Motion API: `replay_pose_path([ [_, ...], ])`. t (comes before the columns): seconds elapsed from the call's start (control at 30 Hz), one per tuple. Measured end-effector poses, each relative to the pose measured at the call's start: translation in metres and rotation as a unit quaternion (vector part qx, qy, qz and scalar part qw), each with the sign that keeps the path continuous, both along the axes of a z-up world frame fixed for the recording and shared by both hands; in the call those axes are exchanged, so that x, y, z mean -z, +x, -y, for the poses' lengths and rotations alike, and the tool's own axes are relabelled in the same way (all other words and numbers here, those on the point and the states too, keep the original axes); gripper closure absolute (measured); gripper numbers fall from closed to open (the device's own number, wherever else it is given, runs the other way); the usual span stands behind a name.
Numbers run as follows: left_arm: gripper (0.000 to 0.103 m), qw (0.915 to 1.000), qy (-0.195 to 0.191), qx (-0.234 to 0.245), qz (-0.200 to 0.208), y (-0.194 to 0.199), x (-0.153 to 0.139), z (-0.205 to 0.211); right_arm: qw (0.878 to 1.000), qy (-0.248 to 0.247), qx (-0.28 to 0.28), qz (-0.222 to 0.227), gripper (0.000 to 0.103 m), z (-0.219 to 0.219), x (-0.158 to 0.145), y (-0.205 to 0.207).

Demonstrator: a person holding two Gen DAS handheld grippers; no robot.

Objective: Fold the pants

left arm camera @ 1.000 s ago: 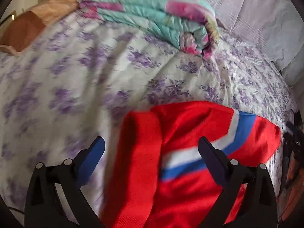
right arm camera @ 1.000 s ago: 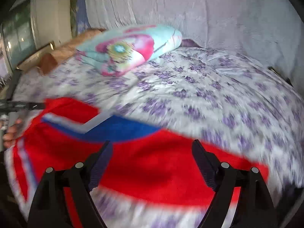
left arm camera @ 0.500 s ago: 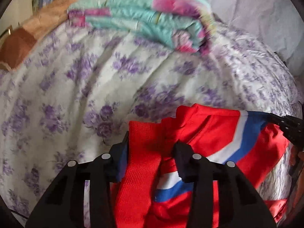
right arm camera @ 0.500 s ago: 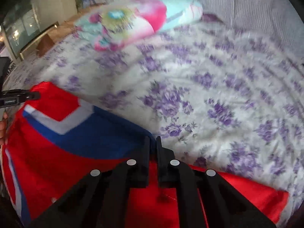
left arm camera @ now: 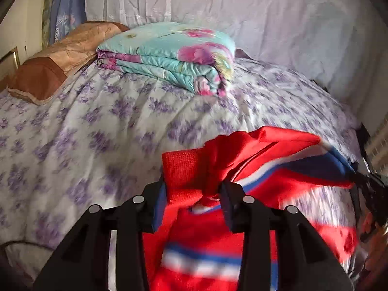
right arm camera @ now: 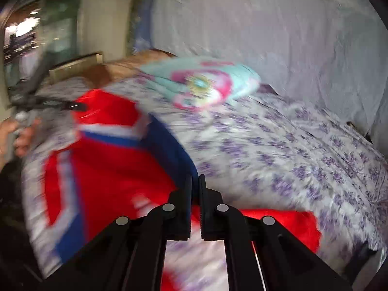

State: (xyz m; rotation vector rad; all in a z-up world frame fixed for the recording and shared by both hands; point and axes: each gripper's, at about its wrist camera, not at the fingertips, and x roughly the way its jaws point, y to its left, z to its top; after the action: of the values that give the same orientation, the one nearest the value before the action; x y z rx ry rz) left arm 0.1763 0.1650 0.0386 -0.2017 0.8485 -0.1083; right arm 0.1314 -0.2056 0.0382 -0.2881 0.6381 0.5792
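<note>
The bed [left arm camera: 72,126], under a lilac-flowered sheet, fills the room, a folded quilt [left arm camera: 169,53] at upper centre. The red pants [left arm camera: 254,160] hang lifted over the lower frame: light, limp, a bit slippery, best taken at the ribbed band and a hem. The left claw [left arm camera: 192,194] pinches that band; the right claw [right arm camera: 195,189] is closed tight on a fabric edge.

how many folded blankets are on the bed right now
1: a turquoise floral folded blanket at the far side of the bed, beside the brown pillow. Nothing suggests others.
</note>
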Motion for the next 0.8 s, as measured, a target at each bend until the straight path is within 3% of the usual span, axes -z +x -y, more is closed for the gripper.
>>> replay_pose_path([
  [0.1, 0.06, 0.9996, 0.004, 0.005, -0.029, -0.037, 0.014, -0.009, 0.999, -0.002, -0.033, -0.027, 0.097, -0.013, 0.034, -0.081],
  [0.13, 0.052, 0.9991, 0.0, 0.003, -0.042, -0.047, 0.022, -0.014, 0.998, -0.006, -0.038, -0.039, 0.097, -0.017, 0.048, -0.095],
  [0.17, 0.044, 0.9983, -0.008, 0.0, -0.058, -0.057, 0.031, -0.019, 0.998, -0.016, -0.039, -0.049, 0.097, -0.022, 0.066, -0.108],
  [0.27, 0.04, 0.9923, -0.066, -0.007, -0.104, -0.084, 0.059, -0.034, 0.997, -0.025, -0.017, -0.072, 0.097, -0.028, 0.109, -0.123],
  [0.4, 0.035, 0.9818, -0.145, -0.008, -0.123, -0.098, 0.072, -0.038, 0.998, 0.006, 0.006, -0.062, 0.097, -0.024, 0.111, -0.122],
  [0.6, 0.02, 0.9746, -0.2, -0.027, -0.097, -0.076, 0.065, -0.033, 0.998, 0.024, 0.015, -0.054, 0.097, -0.017, 0.108, -0.126],
  [0.7, 0.02, 0.9664, -0.223, -0.044, -0.12, -0.058, 0.076, -0.031, 0.997, 0.039, 0.025, -0.055, 0.097, -0.011, 0.108, -0.129],
  [0.73, 0.026, 0.9676, -0.219, -0.044, -0.118, -0.055, 0.076, -0.029, 0.997, 0.044, 0.028, -0.054, 0.097, -0.009, 0.107, -0.13],
  [0.77, 0.045, 0.9699, -0.21, -0.042, -0.115, -0.051, 0.075, -0.025, 0.997, 0.047, 0.03, -0.054, 0.097, -0.007, 0.107, -0.131],
  [0.8, 0.052, 0.9699, -0.207, -0.038, -0.123, -0.046, 0.077, -0.021, 0.997, 0.051, 0.032, -0.054, 0.097, -0.006, 0.107, -0.132],
])
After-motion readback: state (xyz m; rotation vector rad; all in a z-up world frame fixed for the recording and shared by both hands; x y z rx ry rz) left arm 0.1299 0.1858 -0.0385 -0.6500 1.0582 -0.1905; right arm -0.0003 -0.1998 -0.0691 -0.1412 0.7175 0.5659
